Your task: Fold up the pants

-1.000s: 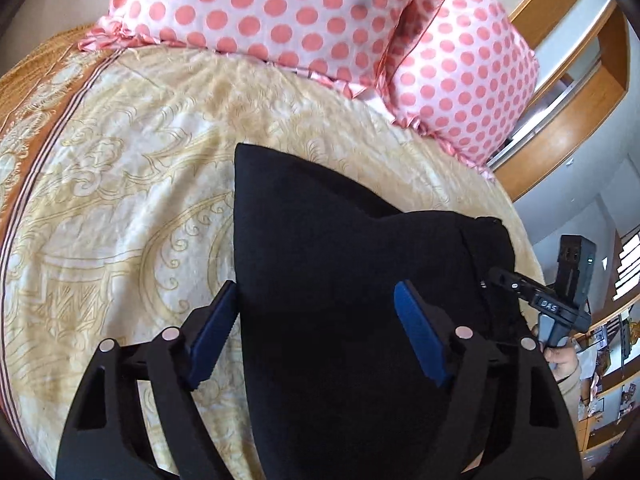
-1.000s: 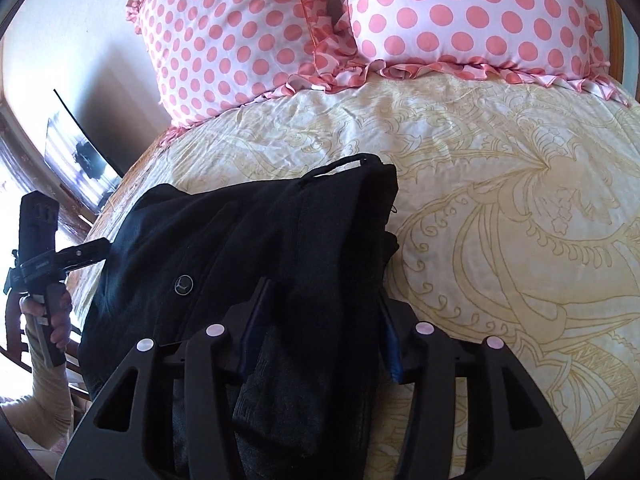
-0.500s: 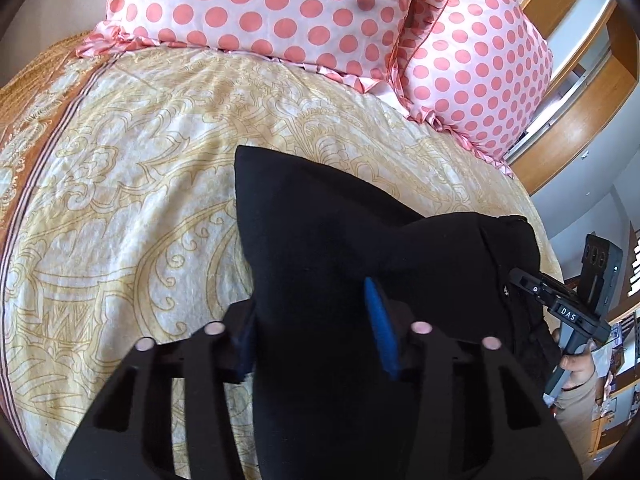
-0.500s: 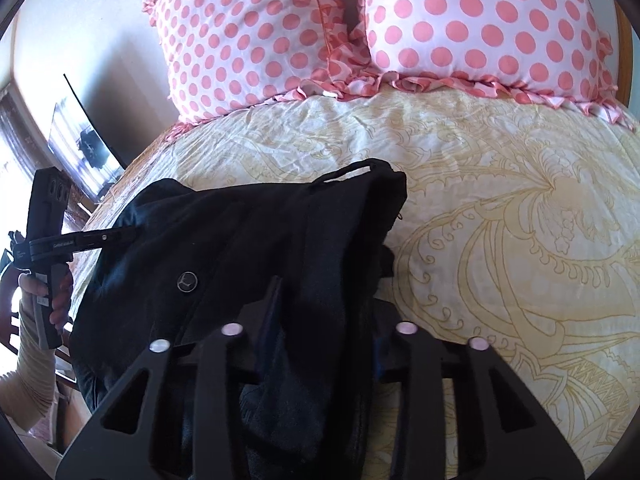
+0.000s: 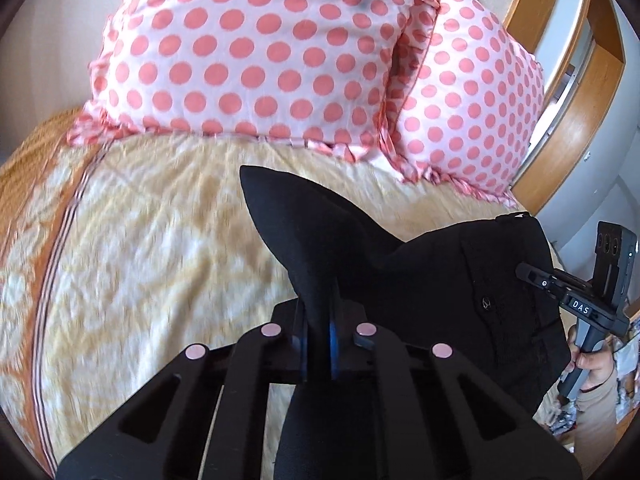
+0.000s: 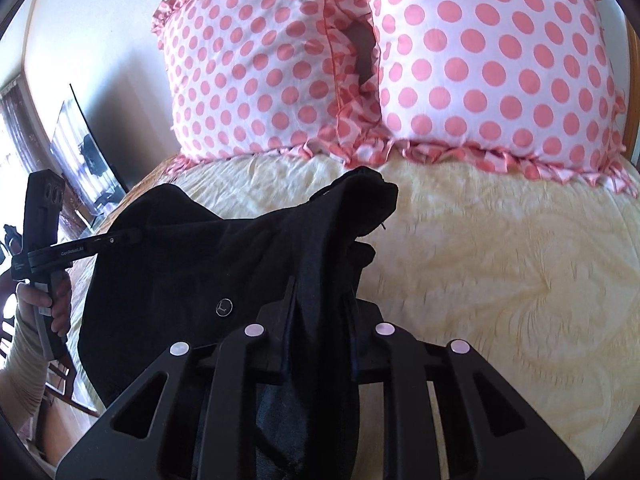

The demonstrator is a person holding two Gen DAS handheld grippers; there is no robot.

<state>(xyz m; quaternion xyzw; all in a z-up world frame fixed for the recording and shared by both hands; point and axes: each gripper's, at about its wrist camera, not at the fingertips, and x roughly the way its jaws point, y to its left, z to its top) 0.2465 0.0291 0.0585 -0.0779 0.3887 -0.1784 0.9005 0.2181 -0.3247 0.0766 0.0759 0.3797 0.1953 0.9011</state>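
Black pants (image 5: 400, 280) lie bunched on a yellow patterned bedspread (image 5: 140, 260). My left gripper (image 5: 318, 316) is shut on a fold of the black cloth, which rises in a peak beyond its blue pads. In the right wrist view the same pants (image 6: 180, 260) show a button and the waistband. My right gripper (image 6: 320, 300) has a thick bunch of waistband fabric between its fingers, and its jaws are closing on it. Both held parts are raised off the bed. Each gripper's fingertips are partly hidden by cloth.
Two pink polka-dot pillows (image 5: 248, 52) (image 6: 480, 60) stand at the head of the bed, just beyond the pants. A wooden frame (image 5: 580, 112) runs along the right. A dark screen (image 6: 84, 160) leans by the wall on the left. A person's hand (image 6: 44, 304) holds the other gripper's handle.
Both grippers' jaws have closed from wide apart onto the black cloth. Both have lifted and moved toward the pillows, pulling the pants up off the bedspread.
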